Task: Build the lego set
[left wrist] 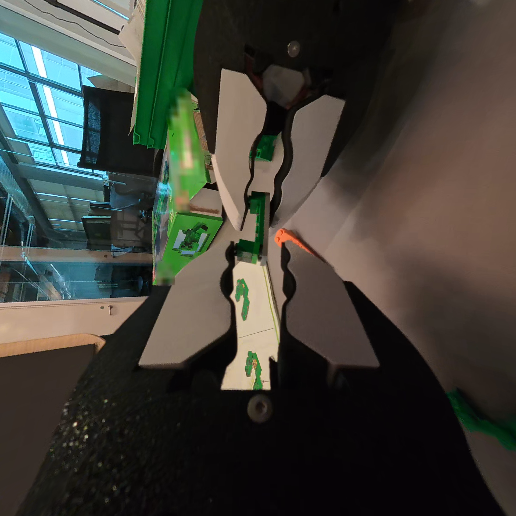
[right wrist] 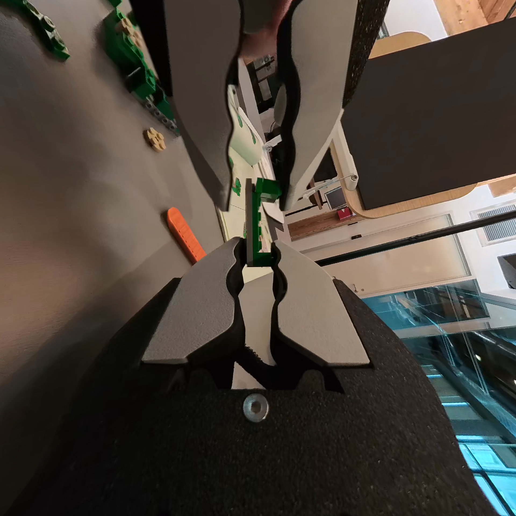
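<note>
I hold a small green-and-grey plate assembly [right wrist: 255, 226] in mid-air, my right gripper [right wrist: 258, 258] clamped on one end, my left gripper [left wrist: 252, 250] around the other, at twelve o'clock. Loose green bricks [right wrist: 134, 53] remain at ten o'clock; I judge the build early.

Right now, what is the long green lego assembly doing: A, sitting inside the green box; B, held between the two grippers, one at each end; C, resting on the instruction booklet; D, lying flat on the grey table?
B: the green lego assembly spans the gap, its near end pinched by the right gripper and its far end at the left gripper tips, off the table.
</note>
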The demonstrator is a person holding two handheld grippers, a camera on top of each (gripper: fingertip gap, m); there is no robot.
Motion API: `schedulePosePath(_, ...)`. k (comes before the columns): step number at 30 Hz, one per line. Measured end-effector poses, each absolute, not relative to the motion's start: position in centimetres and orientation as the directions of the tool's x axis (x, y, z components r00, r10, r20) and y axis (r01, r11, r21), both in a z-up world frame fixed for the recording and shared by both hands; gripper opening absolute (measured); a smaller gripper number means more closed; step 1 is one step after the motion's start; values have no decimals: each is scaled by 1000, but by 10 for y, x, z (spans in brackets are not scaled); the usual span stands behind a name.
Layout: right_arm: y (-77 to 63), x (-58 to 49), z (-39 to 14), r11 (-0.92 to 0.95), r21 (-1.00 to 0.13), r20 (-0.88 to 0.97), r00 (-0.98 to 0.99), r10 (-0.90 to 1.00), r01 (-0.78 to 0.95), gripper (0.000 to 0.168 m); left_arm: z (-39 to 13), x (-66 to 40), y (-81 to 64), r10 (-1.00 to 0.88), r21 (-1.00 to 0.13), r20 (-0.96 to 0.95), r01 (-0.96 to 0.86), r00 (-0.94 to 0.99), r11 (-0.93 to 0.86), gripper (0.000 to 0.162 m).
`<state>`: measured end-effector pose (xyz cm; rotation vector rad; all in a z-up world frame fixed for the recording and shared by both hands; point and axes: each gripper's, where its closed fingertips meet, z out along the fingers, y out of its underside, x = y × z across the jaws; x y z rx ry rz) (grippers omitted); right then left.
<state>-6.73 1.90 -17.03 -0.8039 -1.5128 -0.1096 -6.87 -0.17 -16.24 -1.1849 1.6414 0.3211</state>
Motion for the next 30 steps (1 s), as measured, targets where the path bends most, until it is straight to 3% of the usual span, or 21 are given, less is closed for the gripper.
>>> schedulePosePath(2,18,-68,-172,749,-392,908,96,407,534,16,-162,-70,1,-538,-334,-842,-818,36,469,22)
schedulePosePath(23,15,-68,-176,720,-479,857,91,507,502,16,-164,-69,-1,-542,-399,-831,-811,122,429,18)
schedulePosePath(26,18,-67,-176,715,-479,857,96,506,508,17,-165,-68,1,-574,-462,-799,-793,177,398,19)
schedulePosePath(28,17,-68,-173,721,-476,863,110,493,503,16,-163,-71,1,-623,-542,-739,-775,256,325,22)
schedulePosePath(30,15,-68,-165,751,-435,892,128,433,496,16,-162,-78,-1,-679,-630,-646,-747,350,214,47)
